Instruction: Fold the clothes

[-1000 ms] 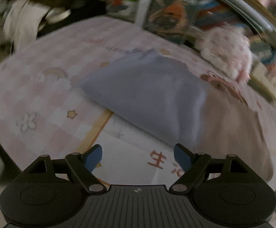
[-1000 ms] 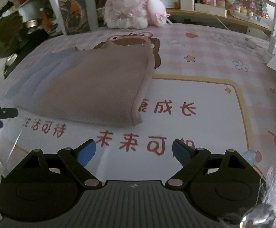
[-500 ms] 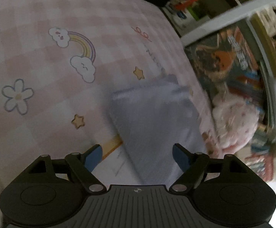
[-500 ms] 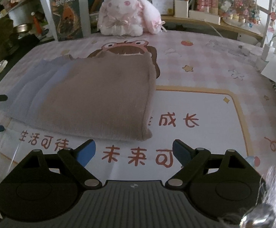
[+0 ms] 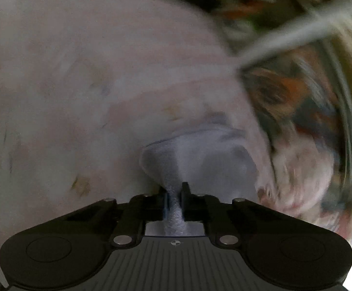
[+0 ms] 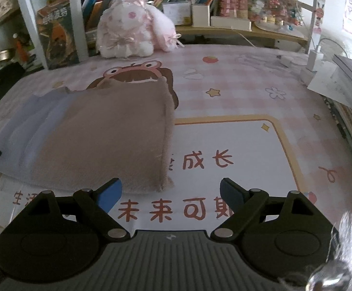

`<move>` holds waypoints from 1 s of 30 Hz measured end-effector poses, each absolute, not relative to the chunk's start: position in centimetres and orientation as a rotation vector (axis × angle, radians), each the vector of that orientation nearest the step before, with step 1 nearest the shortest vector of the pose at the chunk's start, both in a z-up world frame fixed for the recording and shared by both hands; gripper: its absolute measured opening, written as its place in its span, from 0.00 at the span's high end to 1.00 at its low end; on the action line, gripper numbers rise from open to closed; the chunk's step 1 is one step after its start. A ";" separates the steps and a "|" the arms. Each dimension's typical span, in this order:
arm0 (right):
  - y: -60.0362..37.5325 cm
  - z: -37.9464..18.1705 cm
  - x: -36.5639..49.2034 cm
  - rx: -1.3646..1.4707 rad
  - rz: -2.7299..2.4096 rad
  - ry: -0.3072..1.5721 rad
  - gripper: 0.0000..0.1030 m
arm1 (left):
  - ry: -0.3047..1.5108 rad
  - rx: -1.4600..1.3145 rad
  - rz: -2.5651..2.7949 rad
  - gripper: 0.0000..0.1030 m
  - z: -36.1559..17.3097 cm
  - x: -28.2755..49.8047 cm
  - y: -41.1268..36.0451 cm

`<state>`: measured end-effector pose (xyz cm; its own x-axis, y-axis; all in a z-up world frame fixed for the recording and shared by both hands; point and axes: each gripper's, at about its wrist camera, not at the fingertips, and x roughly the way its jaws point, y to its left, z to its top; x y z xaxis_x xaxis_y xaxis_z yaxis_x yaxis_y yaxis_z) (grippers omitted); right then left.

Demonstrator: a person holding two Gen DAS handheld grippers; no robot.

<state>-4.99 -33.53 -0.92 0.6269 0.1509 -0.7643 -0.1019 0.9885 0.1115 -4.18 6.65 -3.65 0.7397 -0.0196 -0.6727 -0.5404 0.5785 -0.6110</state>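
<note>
Shelving [image 6: 151, 2] along the far edge of the scene holds a row of books standing upright or leaning, and small white boxes [image 6: 192, 14] on the shelf board to their right; what is in those boxes cannot be told. A pink and white plush rabbit [image 6: 132, 29] sits in front of the books, at the far edge of the pink checked mat [image 6: 248, 84] that covers the table.

On the left half of that mat lies the folded garment [image 6: 108, 135], a soft, fuzzy piece in two colours: a wide brown-pink panel on the right and a pale lavender-blue part [image 6: 30, 123] on the left. It lies flat in a rough rectangle, its right edge running straight from far to near and ending in a slightly curled near corner just above the red characters printed on the mat. Its far edge partly covers a cartoon figure printed there.

In the blurred left wrist view the left gripper [image 5: 174, 194] is closing, its jaws nearly together with a bunched strip of the lavender-blue cloth [image 5: 176, 169] pinched between them; the fabric fans out wider beyond the fingertips. In the right wrist view that gripper's dark tip shows at the garment's left edge.

The right gripper [image 6: 171, 194] is released, its blue-padded fingers [image 6: 109, 194] spread wide with nothing between them, near the garment's near right corner and not touching it.
</note>
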 end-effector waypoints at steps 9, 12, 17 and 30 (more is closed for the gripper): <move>-32.2 -0.9 -4.9 0.030 0.148 0.896 0.15 | 0.710 -0.859 0.261 0.87 -3.5 -3.7 6.1; -32.0 -1.0 -4.9 0.026 0.138 0.902 0.15 | 0.742 -1.056 0.232 0.60 -5.5 -3.9 7.3; -31.9 -1.1 -4.7 0.022 0.119 0.909 0.15 | 0.752 -1.178 0.182 0.52 -7.4 -3.4 7.1; -32.4 -0.9 -4.7 0.038 0.078 0.901 0.15 | 0.617 -0.455 0.154 0.87 -1.4 -1.7 2.4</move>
